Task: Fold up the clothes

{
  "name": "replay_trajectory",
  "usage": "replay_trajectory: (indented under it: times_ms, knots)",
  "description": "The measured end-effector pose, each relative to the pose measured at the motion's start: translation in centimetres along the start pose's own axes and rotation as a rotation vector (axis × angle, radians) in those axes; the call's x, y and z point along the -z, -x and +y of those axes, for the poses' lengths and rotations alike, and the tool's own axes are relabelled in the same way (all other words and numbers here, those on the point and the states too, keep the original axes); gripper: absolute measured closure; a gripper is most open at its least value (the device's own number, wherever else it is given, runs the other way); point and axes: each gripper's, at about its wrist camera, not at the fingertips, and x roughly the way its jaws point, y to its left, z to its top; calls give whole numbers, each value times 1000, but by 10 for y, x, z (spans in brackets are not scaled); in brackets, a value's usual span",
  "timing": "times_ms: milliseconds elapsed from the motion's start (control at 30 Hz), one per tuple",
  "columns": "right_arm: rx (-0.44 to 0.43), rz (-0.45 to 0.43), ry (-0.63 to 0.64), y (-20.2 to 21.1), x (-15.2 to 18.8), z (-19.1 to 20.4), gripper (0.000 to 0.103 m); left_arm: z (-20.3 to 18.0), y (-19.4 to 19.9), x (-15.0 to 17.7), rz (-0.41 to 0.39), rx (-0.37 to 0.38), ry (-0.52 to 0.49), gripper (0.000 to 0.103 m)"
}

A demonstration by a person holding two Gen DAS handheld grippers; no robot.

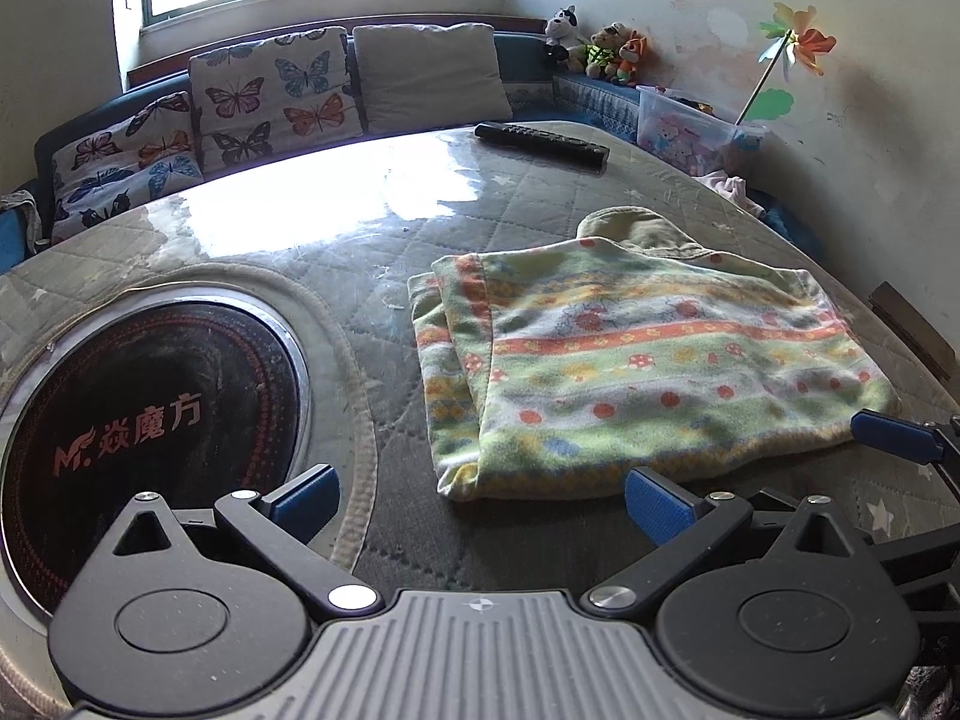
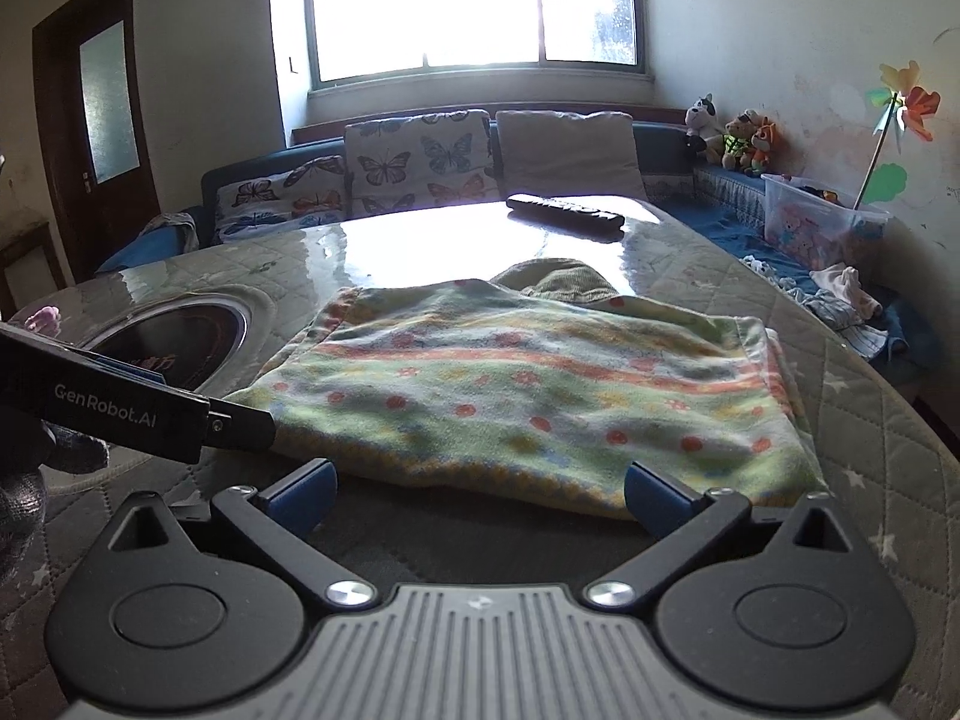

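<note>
A folded patterned garment with green, orange and white stripes lies flat on the quilted table; it also shows in the right wrist view. A tan piece of cloth sticks out from under its far edge. My left gripper is open and empty, just in front of the garment's near left corner. My right gripper is open and empty at the garment's near edge. A blue fingertip of the right gripper shows at the garment's right side in the left wrist view. The left gripper's body enters the right wrist view from the left.
A round black induction cooktop is set into the table left of the garment. A black remote control lies at the far edge. Behind are a sofa with butterfly cushions, stuffed toys and a plastic box.
</note>
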Motion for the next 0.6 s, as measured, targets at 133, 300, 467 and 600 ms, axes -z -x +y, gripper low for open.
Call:
replay_trajectory:
  times_ms: [133, 300, 467, 600]
  knots:
    - [16, 11, -7, 1, 2, 2, 0, 1, 3, 6, -2, -3, -2, 0]
    - [37, 23, 1, 2, 5, 7, 0, 4, 7, 12, -4, 0, 1, 0]
    - [53, 35, 3, 3, 7, 12, 0, 6, 12, 16, -12, 5, -1, 0]
    - [69, 45, 9, 4, 10, 15, 0, 5, 15, 19, -12, 7, -10, 0]
